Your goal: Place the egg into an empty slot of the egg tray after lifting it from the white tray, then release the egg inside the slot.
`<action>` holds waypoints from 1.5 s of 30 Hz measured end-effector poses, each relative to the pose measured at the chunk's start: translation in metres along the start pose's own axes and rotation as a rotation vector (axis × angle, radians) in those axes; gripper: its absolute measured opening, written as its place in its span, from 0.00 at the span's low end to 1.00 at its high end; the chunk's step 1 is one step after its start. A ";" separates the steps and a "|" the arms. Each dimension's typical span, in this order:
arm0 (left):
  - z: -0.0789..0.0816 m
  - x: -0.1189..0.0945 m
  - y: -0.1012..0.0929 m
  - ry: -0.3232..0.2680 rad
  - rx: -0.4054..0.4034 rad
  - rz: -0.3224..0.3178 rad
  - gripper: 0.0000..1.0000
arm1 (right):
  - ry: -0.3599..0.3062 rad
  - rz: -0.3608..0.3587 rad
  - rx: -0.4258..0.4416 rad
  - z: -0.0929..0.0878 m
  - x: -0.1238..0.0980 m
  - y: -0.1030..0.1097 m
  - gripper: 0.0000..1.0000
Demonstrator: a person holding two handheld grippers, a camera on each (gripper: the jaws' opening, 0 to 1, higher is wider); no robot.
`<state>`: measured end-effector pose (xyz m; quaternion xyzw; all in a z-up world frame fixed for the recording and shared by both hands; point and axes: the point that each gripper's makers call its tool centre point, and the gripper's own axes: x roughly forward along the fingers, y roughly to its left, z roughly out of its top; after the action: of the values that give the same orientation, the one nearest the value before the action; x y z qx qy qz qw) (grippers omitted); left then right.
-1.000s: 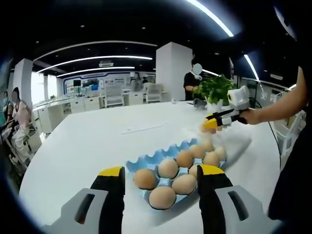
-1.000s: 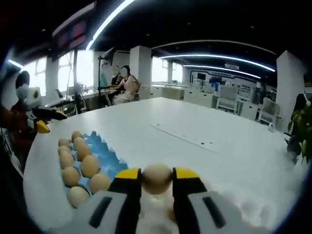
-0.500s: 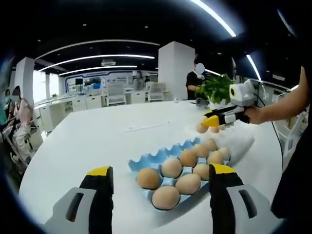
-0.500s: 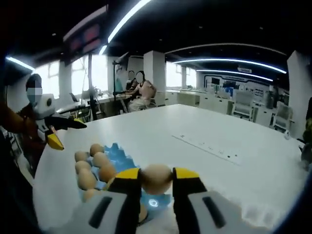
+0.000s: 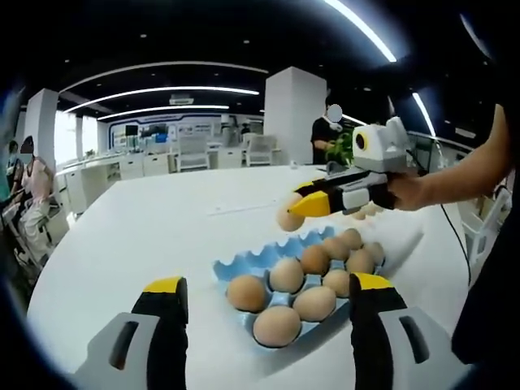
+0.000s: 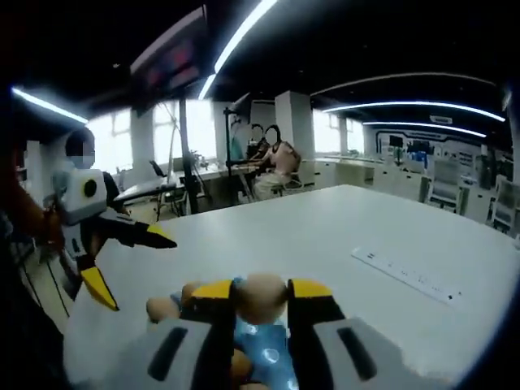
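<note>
A blue egg tray lies on the white table with several brown eggs in its slots. In the left gripper view my left gripper stands open near the tray's close end, with nothing between its yellow-tipped fingers. My right gripper comes in from the right and hangs above the tray's far empty slots, shut on an egg. In the right gripper view that egg sits between the right gripper's jaws, over the blue tray. The left gripper shows at the left there, open.
The round white table spreads wide to the left and back. A person's arm holds the right gripper. A potted plant stands at the far right. People sit at desks beyond the table. A long strip lies on the table.
My right gripper has carried the egg leftward from the table's right side to above the blue tray. The left gripper has stayed open and nearly still.
</note>
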<state>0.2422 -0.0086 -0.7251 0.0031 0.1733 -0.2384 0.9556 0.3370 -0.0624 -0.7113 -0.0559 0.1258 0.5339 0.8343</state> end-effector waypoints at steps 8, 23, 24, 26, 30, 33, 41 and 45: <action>-0.003 0.001 0.005 0.003 0.000 0.009 0.82 | 0.019 0.052 0.009 -0.006 0.030 0.015 0.24; -0.007 0.002 0.009 0.018 -0.003 0.018 0.80 | 0.086 0.087 0.012 -0.026 0.065 0.027 0.24; -0.007 0.002 0.009 0.018 -0.003 0.018 0.80 | 0.090 0.088 0.014 -0.027 0.066 0.027 0.24; -0.007 0.002 0.010 0.017 -0.004 0.017 0.80 | 0.097 0.091 0.018 -0.030 0.067 0.027 0.24; -0.007 0.002 0.011 0.015 0.000 0.022 0.80 | 0.113 0.095 0.015 -0.035 0.068 0.027 0.24; -0.006 0.003 0.010 0.012 -0.002 0.020 0.80 | 0.120 0.100 0.022 -0.038 0.068 0.027 0.24; -0.008 0.003 0.010 0.022 0.000 0.017 0.77 | 0.150 0.114 0.080 -0.046 0.071 0.028 0.25; -0.008 0.002 0.009 0.022 0.001 0.022 0.76 | 0.148 0.122 0.107 -0.048 0.070 0.027 0.25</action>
<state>0.2452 -0.0003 -0.7339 0.0082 0.1837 -0.2281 0.9561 0.3330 -0.0005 -0.7748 -0.0426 0.2187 0.5707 0.7904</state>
